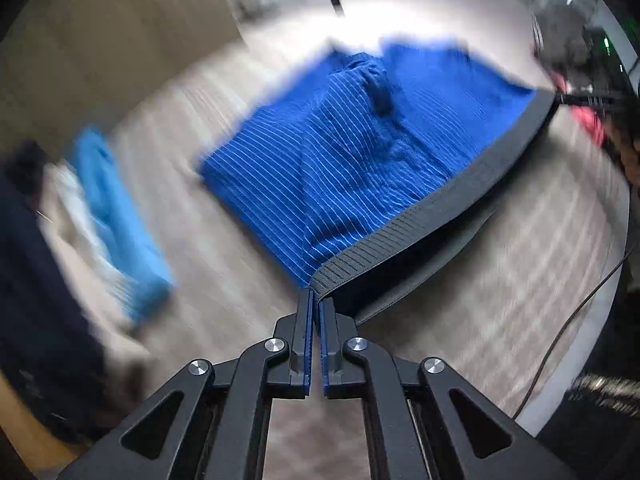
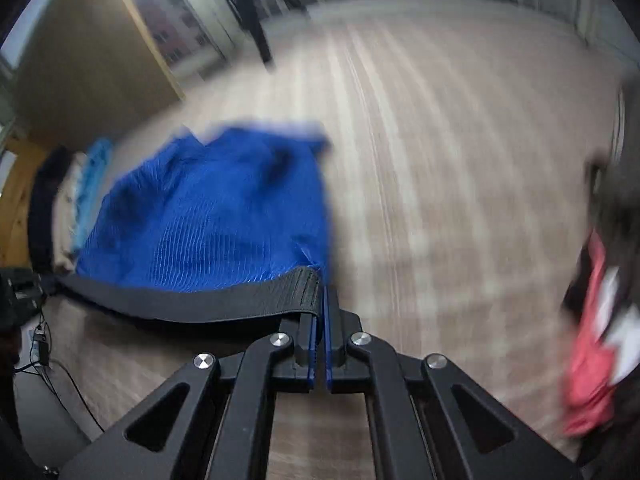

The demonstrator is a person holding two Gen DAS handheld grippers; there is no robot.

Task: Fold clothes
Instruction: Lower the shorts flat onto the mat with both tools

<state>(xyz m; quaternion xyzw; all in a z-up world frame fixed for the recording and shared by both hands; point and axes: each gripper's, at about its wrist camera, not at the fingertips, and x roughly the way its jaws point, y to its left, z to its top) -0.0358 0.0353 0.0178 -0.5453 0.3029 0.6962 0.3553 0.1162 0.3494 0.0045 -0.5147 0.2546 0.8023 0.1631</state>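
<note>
Blue striped shorts [image 1: 360, 148] lie spread on the pale wood-grain tabletop [image 1: 500, 280], stretching away ahead of both jaws. The black waistband [image 1: 432, 208] is the near edge, pulled fairly taut between the two grippers.

Left gripper [image 1: 316, 300]: jaws clenched on one end of the waistband, cloth pinched right at the tips. Right gripper [image 2: 322, 300]: jaws clenched on the other end, band running off to the side of the tips.

Judged reason for the hold: gripping both waistband corners keeps the top edge straight, so the shorts can be laid flat or carried over in one fold.

Left view only: thin white stripes, a raised wrinkle mid-cloth, and a folded light-blue garment [image 1: 120, 216] off to the side of the jaws. Right view only: a red and white garment [image 2: 596, 360] on the far side, well apart from the shorts. Both views are motion-blurred.
</note>
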